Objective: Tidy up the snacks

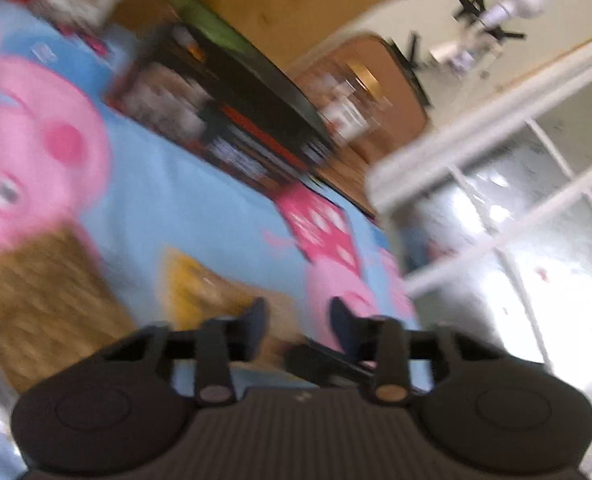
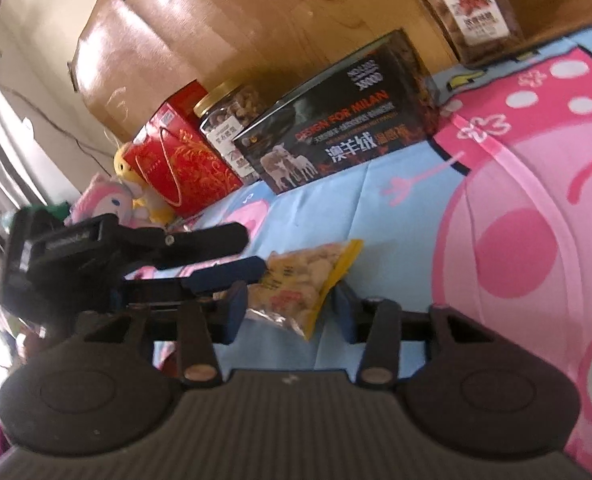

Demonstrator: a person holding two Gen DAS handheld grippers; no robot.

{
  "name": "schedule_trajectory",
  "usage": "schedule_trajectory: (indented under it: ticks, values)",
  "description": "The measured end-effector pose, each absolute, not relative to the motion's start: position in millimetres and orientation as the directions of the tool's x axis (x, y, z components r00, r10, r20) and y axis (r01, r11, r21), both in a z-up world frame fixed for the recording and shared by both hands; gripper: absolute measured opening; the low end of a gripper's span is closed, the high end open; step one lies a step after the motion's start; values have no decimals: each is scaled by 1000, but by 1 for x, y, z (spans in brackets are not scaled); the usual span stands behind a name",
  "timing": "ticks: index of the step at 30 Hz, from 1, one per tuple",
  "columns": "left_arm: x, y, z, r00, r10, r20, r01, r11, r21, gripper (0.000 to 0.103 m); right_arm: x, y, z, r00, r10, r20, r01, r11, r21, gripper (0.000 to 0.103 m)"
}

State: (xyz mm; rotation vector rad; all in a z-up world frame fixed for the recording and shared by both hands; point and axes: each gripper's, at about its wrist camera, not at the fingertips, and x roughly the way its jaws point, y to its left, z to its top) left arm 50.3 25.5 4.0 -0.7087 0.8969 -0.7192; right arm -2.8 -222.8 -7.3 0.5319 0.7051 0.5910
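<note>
A yellow and clear snack bag (image 2: 304, 280) lies on the blue cartoon-pig bedsheet (image 2: 396, 216). My right gripper (image 2: 289, 308) is open, its blue fingers either side of the bag's near end. My left gripper (image 2: 255, 268) reaches in from the left, its blue fingertip touching the bag's left edge. In the blurred left wrist view my left gripper (image 1: 298, 322) is open above the sheet, with the yellow bag (image 1: 199, 288) just left of its fingers. A nut jar with a gold lid (image 2: 231, 114) and a second labelled jar (image 2: 472, 4) stand at the back.
A black box (image 2: 336, 120) with printed text lies along the wooden headboard (image 2: 255, 20). A red gift bag (image 2: 179, 160) and plush toys (image 2: 111, 200) sit at the left. In the left wrist view a white rail (image 1: 476, 128) and a woven basket (image 1: 43, 304) show.
</note>
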Motion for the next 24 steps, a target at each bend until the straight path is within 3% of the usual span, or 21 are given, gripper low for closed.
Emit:
schedule_trajectory:
  ticks: [3, 7, 9, 13, 19, 21, 24]
  values:
    - [46, 11, 11, 447, -767, -461, 289, 611, -737, 26, 1, -210, -10, 569, 702, -428, -348, 677, 649, 16]
    - [43, 26, 23, 501, -743, -445, 286, 627, -725, 27, -2, -190, 1, 605, 646, -466, -409, 754, 514, 13]
    - [41, 44, 31, 554, -704, -443, 271, 656, -704, 34, -2, -191, 0, 619, 625, -475, -404, 772, 490, 12]
    - [38, 76, 35, 621, -631, -465, 203, 703, -682, 57, 0, -202, -4, 640, 615, -461, -376, 774, 509, 11]
    - [42, 81, 18, 584, -651, -485, 174, 684, -708, 70, 5, -207, -7, 641, 616, -458, -340, 763, 550, 10]
    - [43, 73, 12, 568, -658, -494, 183, 687, -703, 70, 7, -211, -8, 640, 618, -456, -319, 754, 574, 10]
    - [45, 58, 12, 550, -673, -494, 226, 689, -688, 59, 8, -217, -10, 636, 629, -448, -296, 734, 611, 10]
